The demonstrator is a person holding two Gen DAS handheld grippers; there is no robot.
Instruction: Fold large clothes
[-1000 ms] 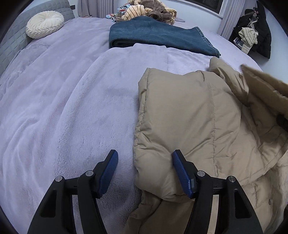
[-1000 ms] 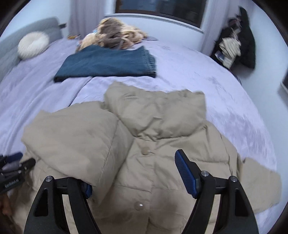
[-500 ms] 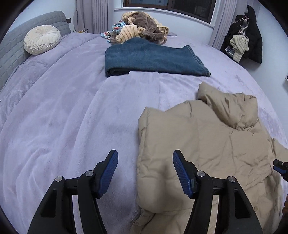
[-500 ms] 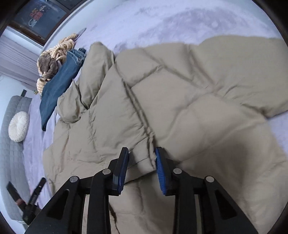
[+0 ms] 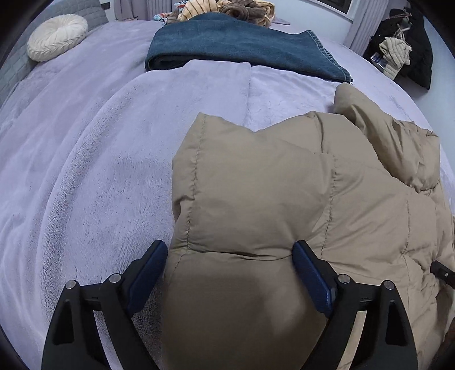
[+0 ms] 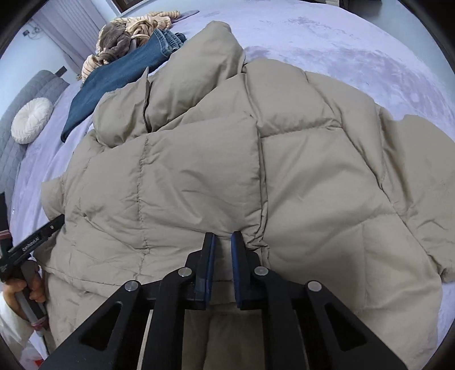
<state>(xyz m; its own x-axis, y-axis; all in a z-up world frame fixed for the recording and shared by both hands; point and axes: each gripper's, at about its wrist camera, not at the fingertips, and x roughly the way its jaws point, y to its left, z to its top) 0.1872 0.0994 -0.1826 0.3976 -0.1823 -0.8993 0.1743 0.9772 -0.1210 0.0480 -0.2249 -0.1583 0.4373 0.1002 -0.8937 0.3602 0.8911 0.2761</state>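
On the lilac bed (image 5: 85, 170), the right gripper (image 6: 221, 242) has just pinched the tan puffer jacket's (image 6: 199, 176) edge while the left gripper (image 5: 230, 256) has just spread wide around a folded sleeve (image 5: 241, 199) (not yet squeezing it), so another fold looks ready to begin.

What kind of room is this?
Most likely a bedroom: a wide bed under a lilac plush cover, a grey padded headboard with a round cream cushion against it, and curtains at the window.

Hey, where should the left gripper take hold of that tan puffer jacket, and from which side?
Grip the puffer jacket at the folded-over panel's near left corner, coming down from above at the near edge. That panel lies doubled and thick along a stitched seam, and the left gripper already straddles it wide open.
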